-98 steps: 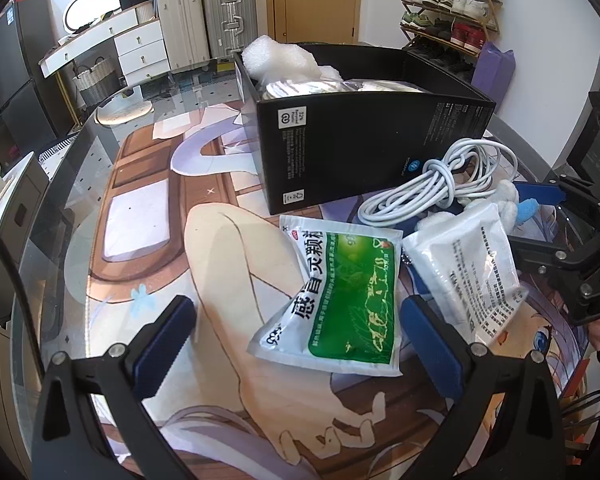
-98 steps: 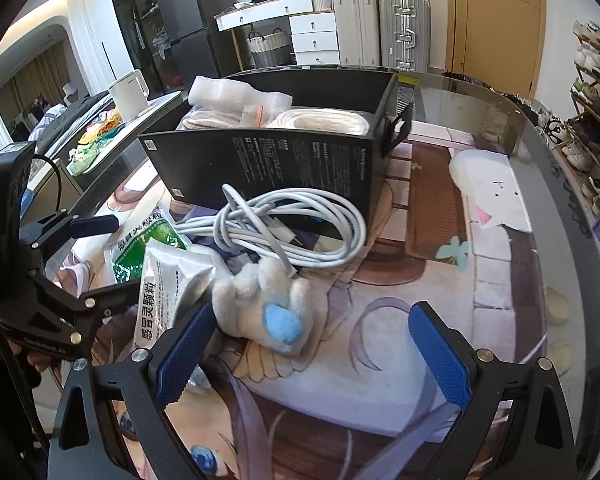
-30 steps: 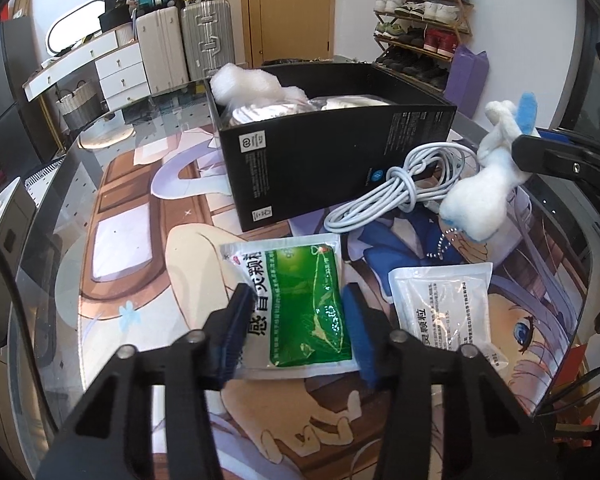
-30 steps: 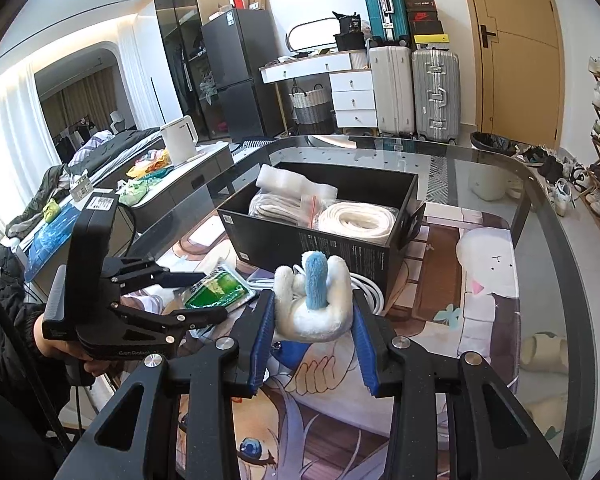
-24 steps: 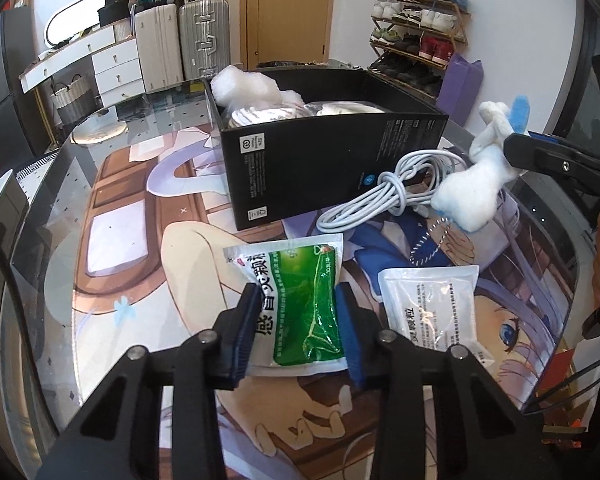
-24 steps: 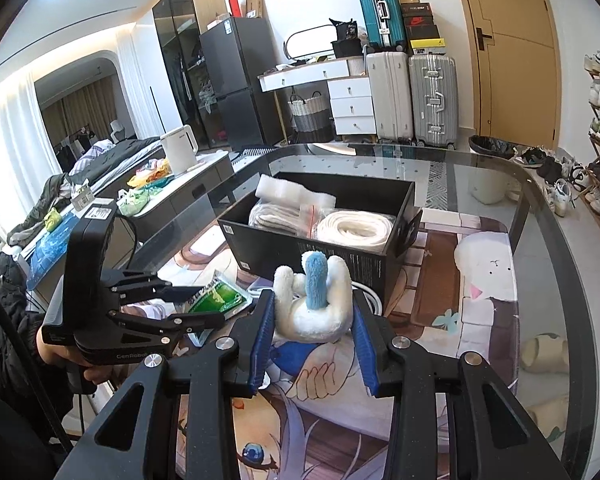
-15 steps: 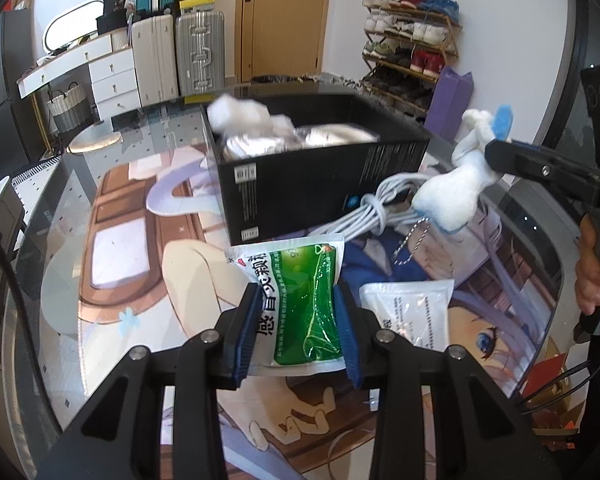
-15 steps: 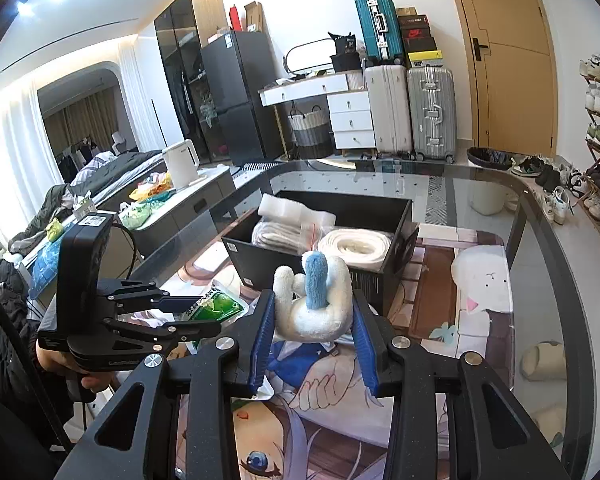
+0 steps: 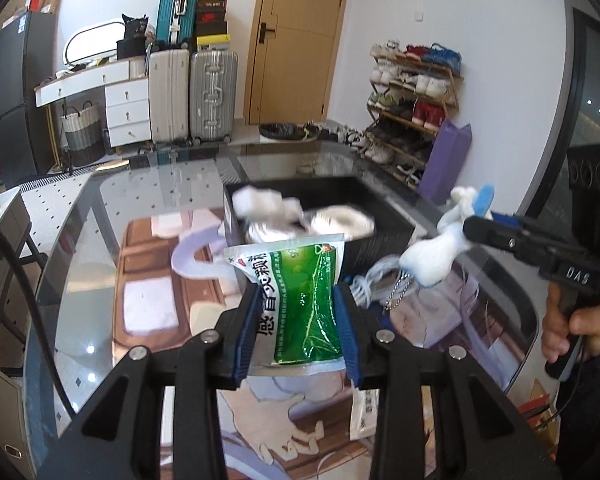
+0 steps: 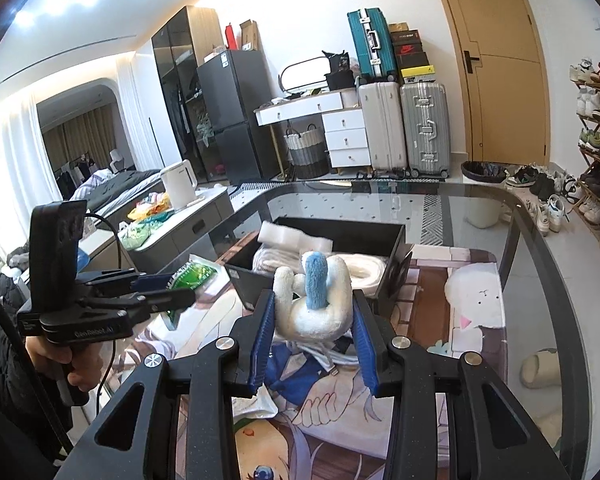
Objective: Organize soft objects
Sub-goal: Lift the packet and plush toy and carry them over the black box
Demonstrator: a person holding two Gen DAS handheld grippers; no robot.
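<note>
The black box (image 9: 380, 216) lies straight ahead of both grippers: left gripper (image 9: 296, 328) clamped on the green sachet (image 9: 296, 300), right gripper (image 10: 312, 336) clamped on the plush toy (image 10: 312, 304), both above the worktop (image 10: 500, 240).

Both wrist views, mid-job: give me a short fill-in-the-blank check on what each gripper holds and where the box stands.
1. The left gripper is shut on a ____ sachet.
2. The right gripper is shut on a white plush toy with a ____ tuft.
3. The black box is ____, with white bundles showing inside.

Missing words: green; blue; open
</note>
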